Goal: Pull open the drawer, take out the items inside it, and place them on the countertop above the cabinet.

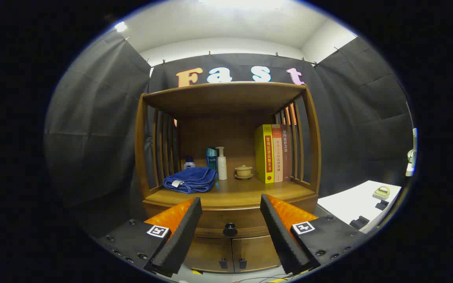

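A wooden cabinet stands ahead with a shut drawer (pixel 214 224) under its countertop (pixel 242 190). A round black knob (pixel 230 229) sits at the drawer's middle, seen between my two fingers and some way beyond them. My gripper (pixel 231 201) is open, with nothing between its fingers. The inside of the drawer is hidden.
On the countertop lie a folded blue towel (pixel 190 179), a white pump bottle (pixel 221 163), a small bottle (pixel 189 163), a blue box (pixel 211 158), a lidded tan cup (pixel 243 171) and three upright books (pixel 273 153). Two small doors (pixel 232 253) sit below the drawer. A white table (pixel 358 204) stands right.
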Motion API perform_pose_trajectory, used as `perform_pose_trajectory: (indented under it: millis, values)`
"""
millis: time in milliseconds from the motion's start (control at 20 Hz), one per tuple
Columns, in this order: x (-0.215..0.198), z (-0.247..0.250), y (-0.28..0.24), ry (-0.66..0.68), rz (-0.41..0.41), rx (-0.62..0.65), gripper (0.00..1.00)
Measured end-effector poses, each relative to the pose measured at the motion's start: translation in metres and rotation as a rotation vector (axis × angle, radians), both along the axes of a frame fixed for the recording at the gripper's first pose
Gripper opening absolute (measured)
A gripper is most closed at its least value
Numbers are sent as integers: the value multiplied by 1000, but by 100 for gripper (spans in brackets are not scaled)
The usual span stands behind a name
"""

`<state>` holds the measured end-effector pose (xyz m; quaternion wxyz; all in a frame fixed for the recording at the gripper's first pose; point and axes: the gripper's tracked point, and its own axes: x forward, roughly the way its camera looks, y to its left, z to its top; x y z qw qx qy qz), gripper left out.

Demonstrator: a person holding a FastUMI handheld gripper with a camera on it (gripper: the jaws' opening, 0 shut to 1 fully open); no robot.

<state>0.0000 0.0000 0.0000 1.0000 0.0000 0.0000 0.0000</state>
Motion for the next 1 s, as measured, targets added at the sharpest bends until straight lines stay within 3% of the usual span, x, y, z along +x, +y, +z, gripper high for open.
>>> perform_pose_trajectory:
  millis: [1000]
  values:
    - [7, -5, -9, 18, -4, -5, 98]
